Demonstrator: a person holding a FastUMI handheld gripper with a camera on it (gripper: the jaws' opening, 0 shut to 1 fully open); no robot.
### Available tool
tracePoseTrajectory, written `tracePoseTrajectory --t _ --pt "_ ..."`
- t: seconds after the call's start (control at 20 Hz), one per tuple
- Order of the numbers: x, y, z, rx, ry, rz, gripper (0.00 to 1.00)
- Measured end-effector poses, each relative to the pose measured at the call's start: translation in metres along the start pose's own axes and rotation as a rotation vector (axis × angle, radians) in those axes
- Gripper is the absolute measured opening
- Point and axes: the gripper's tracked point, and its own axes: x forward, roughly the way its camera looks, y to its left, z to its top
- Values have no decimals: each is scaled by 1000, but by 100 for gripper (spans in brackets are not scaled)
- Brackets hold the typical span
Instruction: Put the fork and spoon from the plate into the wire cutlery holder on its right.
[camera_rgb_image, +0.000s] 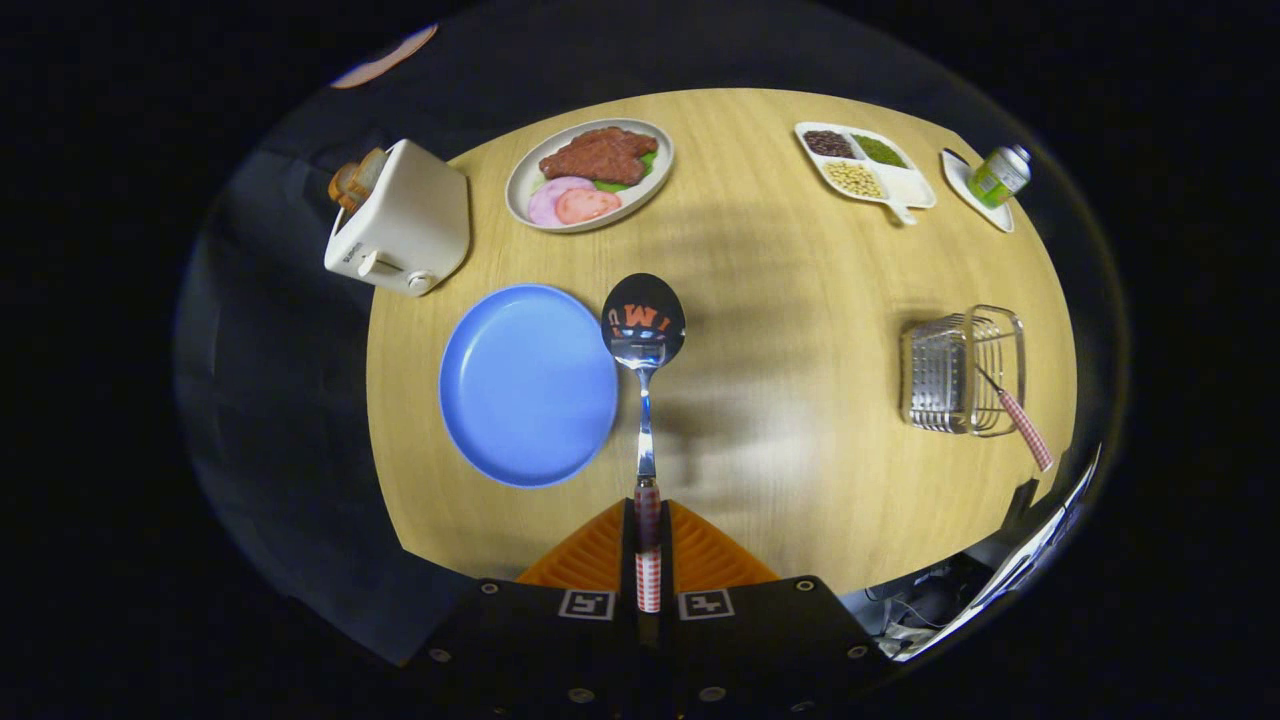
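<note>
Gripper (648, 545) fingers are closing tight on the checked handle of the spoon (644, 345), both pressing on it with no gap showing beside the handle. Spoon shaft is pointing straight ahead toward 12 o'clock, and its bowl is hanging above the wooden table (780, 300), just off the 3 o'clock edge of the blue plate (525, 385). Whether the bowl is touching the plate rim cannot be told; it appears to be lifted clear. Blue plate is lying bare at about 10 o'clock from the fingertips, with nothing resting on it.

Wire cutlery holder (965, 370) is standing well apart at about 2 o'clock from the fingers, near the table's edge. Fork (1015, 415) is already leaning inside it, its checked handle sticking out over the holder's near rim toward 5 o'clock.

Beyond the blue plate, at 12 o'clock of it, an oval dish of meat and ham slices (590, 175) is sitting. White toaster (400, 220) with bread in its slots is standing at 10 o'clock of the blue plate, at the table's edge. Divided tray of beans and seeds (865, 165) is lying at 12 o'clock of the holder, far across the table, and a small green can (998, 175) is resting on a saucer just at 3 o'clock of that tray.
</note>
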Motion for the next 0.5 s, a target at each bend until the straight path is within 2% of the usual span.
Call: tracePoseTrajectory --t 0.2,0.4,0.5 --pt "-24 -72 -4 -2 -1 -95 9" --pt "-37 -138 -15 -36 58 -175 9" --pt "-45 -160 -17 -32 85 -186 9"
